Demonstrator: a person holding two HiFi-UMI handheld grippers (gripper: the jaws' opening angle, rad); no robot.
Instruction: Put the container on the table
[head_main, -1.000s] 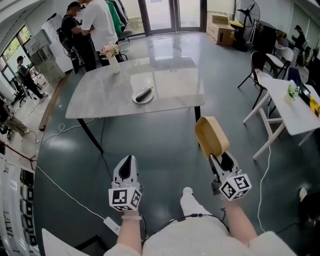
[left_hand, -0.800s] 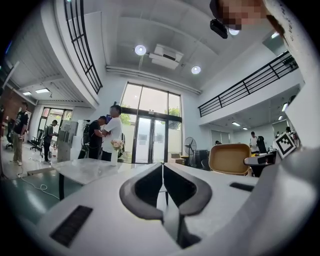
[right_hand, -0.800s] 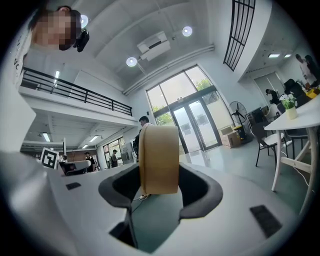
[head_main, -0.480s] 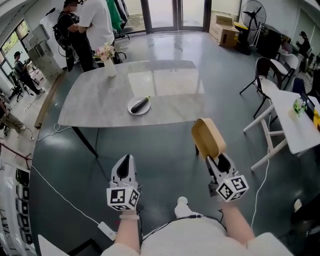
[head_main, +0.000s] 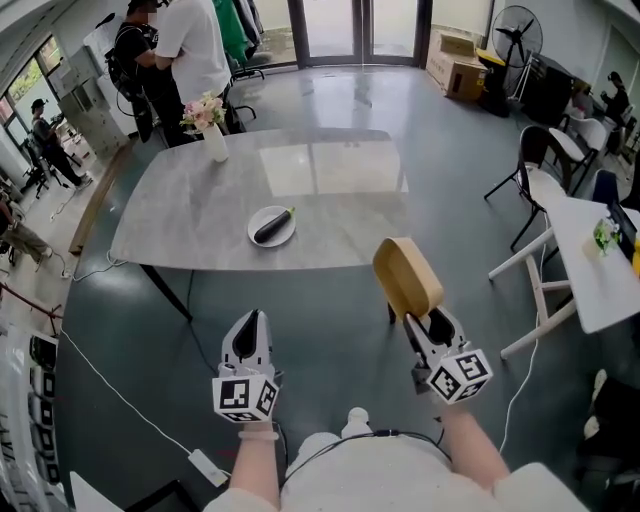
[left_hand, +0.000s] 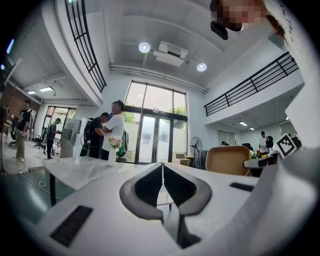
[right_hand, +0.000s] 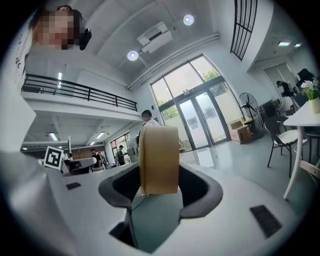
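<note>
A tan, round-cornered container (head_main: 406, 275) stands on edge between the jaws of my right gripper (head_main: 425, 322), which is shut on it. It hangs over the dark floor just short of the near edge of the grey marble table (head_main: 340, 175). In the right gripper view the container (right_hand: 159, 159) fills the gap of the right gripper (right_hand: 161, 187), upright and seen edge-on. My left gripper (head_main: 253, 320) is level beside it on the left, shut and empty. In the left gripper view the left gripper (left_hand: 162, 169) has its tips touching, and the container (left_hand: 227, 160) shows to the right.
On the table lie a white plate (head_main: 257, 237) with a dark eggplant (head_main: 273, 225) and a vase of flowers (head_main: 213, 135). People (head_main: 195, 45) stand beyond the far left corner. A white folding table (head_main: 590, 260) and black chair (head_main: 540, 165) are at the right. Cables (head_main: 110, 385) cross the floor.
Both grippers have moved forward toward the table, the right one still carrying the container. The table edge and plate now sit closer to them in the head view.
</note>
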